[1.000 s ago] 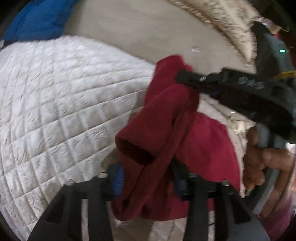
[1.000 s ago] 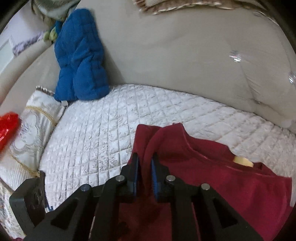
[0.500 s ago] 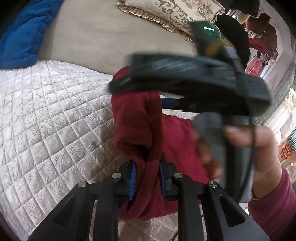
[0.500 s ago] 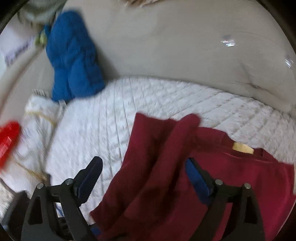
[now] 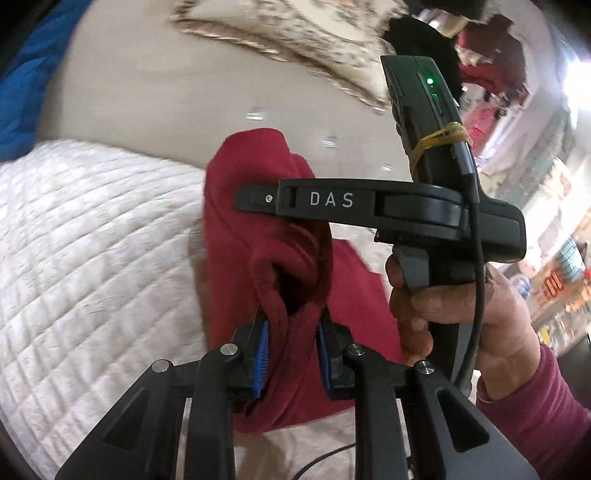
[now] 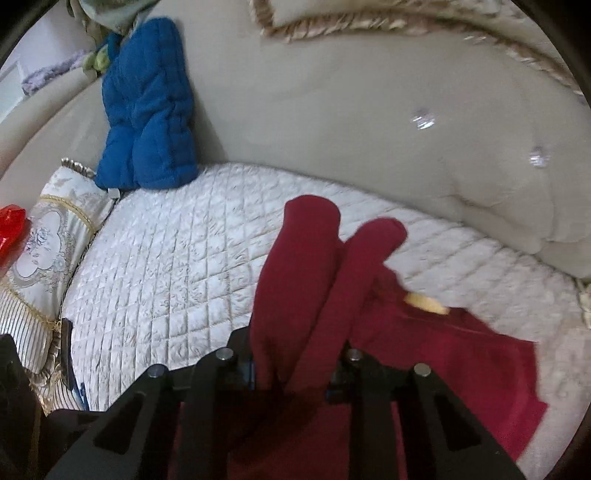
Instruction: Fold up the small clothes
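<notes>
A dark red garment [image 5: 236, 229] lies on the white quilted bedcover [image 5: 92, 240], one part pulled up off it. My left gripper [image 5: 291, 354] is shut on a bunched fold of it, the blue pads pressing both sides. My right gripper [image 5: 258, 199], held by a hand [image 5: 461, 306], reaches sideways over the raised cloth. In the right wrist view its jaws are closing, and the right gripper [image 6: 291, 376] has two raised rolls of the red garment [image 6: 306, 258] squeezed between its fingers. A tan neck label [image 6: 424, 302] shows further right.
A blue quilted bundle [image 6: 147, 110] leans on the beige padded headboard [image 6: 332, 110]. A patterned pillow [image 6: 48, 236] and a red thing [image 6: 9, 229] lie at the left edge. Another fringed pillow [image 5: 295, 33] rests on top of the headboard. Bare quilt [image 6: 177, 258] spreads left of the garment.
My left gripper closed on the fold and lifted it. My right gripper let go, opened wide, then closed on a raised part of the garment.
</notes>
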Available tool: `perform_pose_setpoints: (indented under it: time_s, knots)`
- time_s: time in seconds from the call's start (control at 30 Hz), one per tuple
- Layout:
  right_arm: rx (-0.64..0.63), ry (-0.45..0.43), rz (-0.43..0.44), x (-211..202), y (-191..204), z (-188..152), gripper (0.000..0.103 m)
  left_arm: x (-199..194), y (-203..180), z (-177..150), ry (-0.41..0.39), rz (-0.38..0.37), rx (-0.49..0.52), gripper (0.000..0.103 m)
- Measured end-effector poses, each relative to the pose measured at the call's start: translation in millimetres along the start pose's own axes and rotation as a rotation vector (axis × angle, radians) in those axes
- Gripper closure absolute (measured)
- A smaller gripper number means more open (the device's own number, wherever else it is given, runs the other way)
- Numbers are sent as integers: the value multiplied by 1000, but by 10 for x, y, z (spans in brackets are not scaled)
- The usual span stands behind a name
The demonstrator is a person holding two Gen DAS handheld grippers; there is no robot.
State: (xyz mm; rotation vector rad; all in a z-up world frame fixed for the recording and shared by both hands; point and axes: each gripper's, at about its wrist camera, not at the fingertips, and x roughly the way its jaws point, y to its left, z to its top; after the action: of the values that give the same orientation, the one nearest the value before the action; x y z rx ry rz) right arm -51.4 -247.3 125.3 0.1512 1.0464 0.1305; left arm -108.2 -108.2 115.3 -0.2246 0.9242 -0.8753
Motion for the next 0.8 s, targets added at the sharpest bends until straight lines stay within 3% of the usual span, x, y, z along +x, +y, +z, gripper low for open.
perform_pose_setpoints:
  time_s: [0.2, 0.27, 0.4, 0.47, 0.53, 0.6, 0.63, 0.67, 0.8]
  knots:
    - [73, -45, -64, -545, -648, -227, 80, 376, -630, 48, 54, -60, 78, 102]
    - [107, -46, -77, -660, -889, -346, 82, 418, -809, 49, 81, -75, 96, 97]
    - [166, -23, -123, -770, -1359, -676, 83, 358, -943, 5, 127, -115, 104, 74]
    - [219, -22, -129, -744, -1586, -828, 83, 255, -891, -20, 94, -87, 114, 69]
    - [294, -9, -119, -609, -1790, -962, 82, 225, -805, -46, 51, 8, 138, 68]
    - [379, -12, -122, -536, -1935, -1063, 68, 265, -766, -85, 44, 90, 159, 68]
    - [427, -21, -138, -573, -2000, -1113, 49, 317, -717, -126, 51, 126, 160, 68]
    - [463, -36, -145, -645, -2029, -1160, 41, 346, -687, -166, 63, 136, 152, 68]
    - [486, -131, -118, -1084, -1909, -1323, 41, 615, -483, -345, 159, 165, 114, 68]
